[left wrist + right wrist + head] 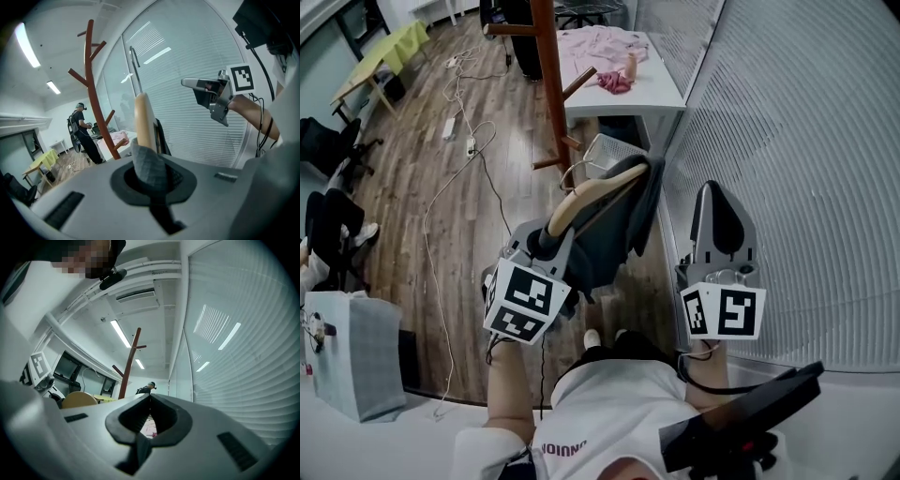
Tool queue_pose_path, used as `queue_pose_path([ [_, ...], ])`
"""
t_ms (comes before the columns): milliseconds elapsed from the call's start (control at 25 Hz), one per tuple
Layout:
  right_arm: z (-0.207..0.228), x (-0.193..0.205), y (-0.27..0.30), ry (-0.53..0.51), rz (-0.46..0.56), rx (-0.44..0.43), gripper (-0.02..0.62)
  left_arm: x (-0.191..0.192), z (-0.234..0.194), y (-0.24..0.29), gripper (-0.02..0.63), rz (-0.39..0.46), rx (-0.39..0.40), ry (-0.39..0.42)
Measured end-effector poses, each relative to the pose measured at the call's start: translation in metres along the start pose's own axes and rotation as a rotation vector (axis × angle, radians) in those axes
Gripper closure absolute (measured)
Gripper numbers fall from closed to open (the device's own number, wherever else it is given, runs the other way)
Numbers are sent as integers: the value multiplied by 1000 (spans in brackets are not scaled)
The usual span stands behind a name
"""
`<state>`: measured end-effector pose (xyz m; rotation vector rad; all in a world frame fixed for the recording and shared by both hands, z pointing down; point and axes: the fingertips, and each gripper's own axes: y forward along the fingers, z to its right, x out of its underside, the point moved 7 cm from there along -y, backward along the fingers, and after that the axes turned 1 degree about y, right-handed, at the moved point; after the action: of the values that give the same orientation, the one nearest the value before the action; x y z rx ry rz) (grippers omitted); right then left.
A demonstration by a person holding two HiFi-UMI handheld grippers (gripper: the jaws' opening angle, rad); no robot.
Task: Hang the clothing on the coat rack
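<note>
My left gripper (pixel 551 242) is shut on a dark grey garment (pixel 619 234) draped over a wooden hanger (pixel 592 197), gripping at the hanger's end. In the left gripper view the jaws (pixel 152 185) pinch the grey cloth (pixel 146 161), and the hanger (pixel 143 122) with its wire hook (pixel 136 65) stands up from them. The red-brown coat rack (pixel 548 75) stands ahead by the white table, its pole (pixel 93 93) left of the hook. My right gripper (pixel 718 195) is beside the hanger on the right, shut with nothing in it (pixel 150 398).
A white table (pixel 666 89) with pink clothing (pixel 605 42) stands behind the rack. A glass wall with blinds (pixel 806 141) runs along the right. Cables (pixel 464 141) trail over the wooden floor. A person (pixel 82 131) stands far off, and a grey bag (pixel 352 352) sits at lower left.
</note>
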<state>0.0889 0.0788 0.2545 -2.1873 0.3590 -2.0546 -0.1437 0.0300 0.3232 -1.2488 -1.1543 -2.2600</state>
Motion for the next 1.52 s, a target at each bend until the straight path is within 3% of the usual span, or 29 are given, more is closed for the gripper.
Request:
queue_pose_path([
  [240,3,-4,4,-13,19,43,575,6,-6,17,586,39,65,-46],
  [400,15,2,24,-3,25,33,575,10,-17,36,586,6,47,-69],
  [520,28,5,45,46,52,8,575,13,-22,51,586,-39,23,-63],
  [680,47,11,79,35,75,-31,575,19,-30,74,586,-76,15,-82],
  [920,72,15,132,91,99,-139,575,25,-44,99,586,-115,-27,-89],
  [1320,83,34,176,163,65,-244,575,38,-48,115,586,-122,-9,-123],
  [1520,83,38,189,170,46,-251,575,47,-58,117,586,-122,56,-134],
])
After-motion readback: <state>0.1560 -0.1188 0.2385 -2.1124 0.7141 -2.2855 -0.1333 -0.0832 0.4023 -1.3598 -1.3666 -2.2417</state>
